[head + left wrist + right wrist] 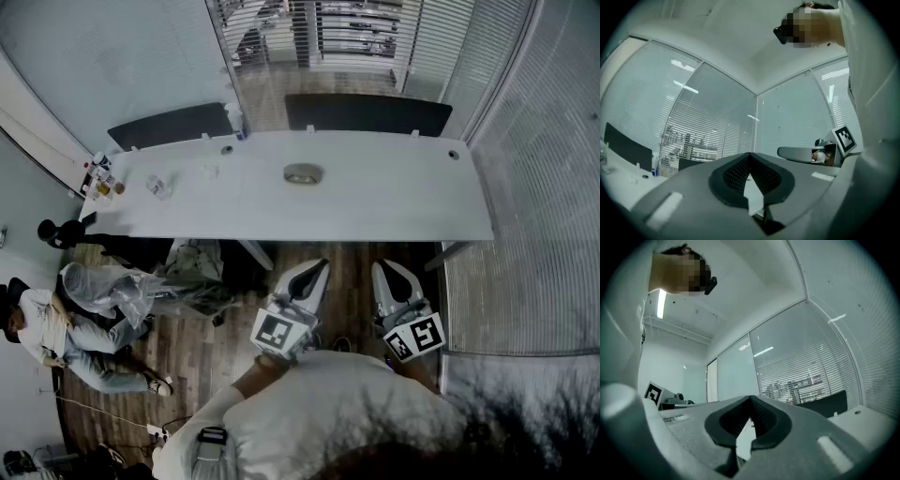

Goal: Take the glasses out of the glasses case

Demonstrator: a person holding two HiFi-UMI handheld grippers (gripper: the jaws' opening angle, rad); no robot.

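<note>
Right now both tools are tucked in close to the person's chest, well short of the table. The left gripper (319, 268) has its jaws pressed together with nothing between them, as its own view shows (750, 154), and the right gripper (751, 399) is pressed together and empty too, held just beside it at about one o'clock (392, 270). Both point slightly upward, out over the gap of wooden floor.

Beyond that gap stands the long white table (394, 202). The glasses case (302, 173) lies on it at roughly twelve o'clock, alone near the middle and well apart from either gripper; it is too small to tell whether its lid is up. Off toward ten o'clock, at the table's end, sits a cluster of small bottles (103, 180), with a crumpled clear thing (159, 187) near them.

I'd judge the task has not begun. To start well, step up to the table, tip both grippers down and spread the jaws before arriving. One should steady the case's base while the other lifts the lid, so it doesn't skate across that smooth top.
</note>
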